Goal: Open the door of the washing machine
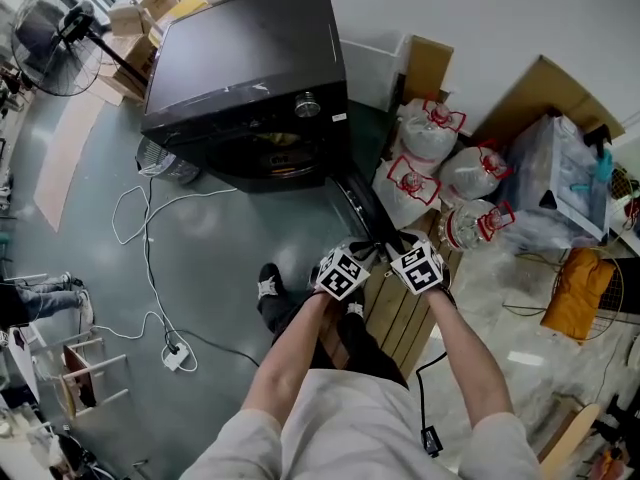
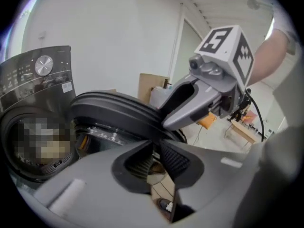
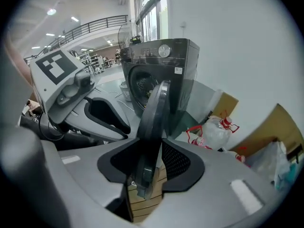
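Observation:
The black washing machine stands at the top of the head view, and its round door hangs open toward me. Both grippers sit side by side at the door's free edge. My left gripper has its jaws narrowed on the door's rim, which runs into the gap between them. My right gripper is shut on the door, seen edge-on between its pads. The machine's front and drum opening lie beyond. Each gripper's marker cube shows in the other's view.
A wooden pallet lies under my hands. Bagged water jugs with red handles and a clear plastic bin crowd the right side. White cables and a power strip trail over the floor at left. A fan stands far left.

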### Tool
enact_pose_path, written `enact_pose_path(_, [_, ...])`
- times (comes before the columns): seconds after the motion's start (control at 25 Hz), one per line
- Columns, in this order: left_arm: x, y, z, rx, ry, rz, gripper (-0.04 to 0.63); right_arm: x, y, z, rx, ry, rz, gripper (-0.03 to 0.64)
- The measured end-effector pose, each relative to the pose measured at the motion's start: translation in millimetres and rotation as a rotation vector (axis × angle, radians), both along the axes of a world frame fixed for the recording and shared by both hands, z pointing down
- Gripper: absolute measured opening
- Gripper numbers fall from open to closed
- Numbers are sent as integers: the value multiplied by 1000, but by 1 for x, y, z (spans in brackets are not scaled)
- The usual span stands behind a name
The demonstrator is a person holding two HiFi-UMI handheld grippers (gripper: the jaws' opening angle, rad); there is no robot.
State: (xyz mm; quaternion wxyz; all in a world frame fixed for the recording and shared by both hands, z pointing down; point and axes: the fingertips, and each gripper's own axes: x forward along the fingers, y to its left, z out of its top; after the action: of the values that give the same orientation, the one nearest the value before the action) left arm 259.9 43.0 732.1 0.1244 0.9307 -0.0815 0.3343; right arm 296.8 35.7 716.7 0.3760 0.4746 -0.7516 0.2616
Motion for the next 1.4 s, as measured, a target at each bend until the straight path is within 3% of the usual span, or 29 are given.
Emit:
enact_pose_path(0.24, [-38,-17,-14,-3,32,-146,57,27,-6,-3,4,29,7,129])
enact_pose_path(0.64, [-112,-40,-58,32,77,-443,57,84,-27,-5,13,112,64,123])
enact_pose_path(0.88, [-161,-55,-95,62,130,-623,57,90,-28,-5,11,111,42,123])
enact_pose_path(1.4, [-261,-59,-138,116,176,-847,57,99,-27,-2,-16,139,201,129])
